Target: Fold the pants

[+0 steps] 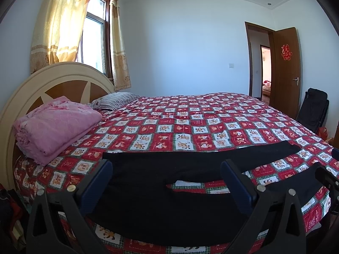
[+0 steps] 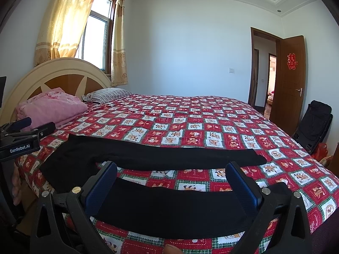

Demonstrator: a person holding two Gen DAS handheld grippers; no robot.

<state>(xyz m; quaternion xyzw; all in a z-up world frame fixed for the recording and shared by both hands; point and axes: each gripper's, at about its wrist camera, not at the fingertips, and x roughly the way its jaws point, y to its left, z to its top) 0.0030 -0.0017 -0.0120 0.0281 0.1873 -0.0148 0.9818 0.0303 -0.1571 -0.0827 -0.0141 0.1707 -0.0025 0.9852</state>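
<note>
Black pants (image 1: 161,169) lie flat on the red patterned bedspread (image 1: 190,118), waist to the left, two legs running right with a gap between them. My left gripper (image 1: 167,180) is open, above the waist and crotch end. My right gripper (image 2: 171,182) is open, above the near leg (image 2: 169,207). The far leg (image 2: 169,154) lies beyond it. The left gripper also shows at the left edge of the right wrist view (image 2: 31,127), and part of the right gripper shows at the right edge of the left wrist view (image 1: 326,180).
A folded pink blanket (image 1: 55,127) and a striped pillow (image 1: 114,100) lie by the headboard (image 1: 61,74). A black folding chair (image 1: 313,110) stands by the open door (image 1: 286,69). The near edge of the bed is just below the grippers.
</note>
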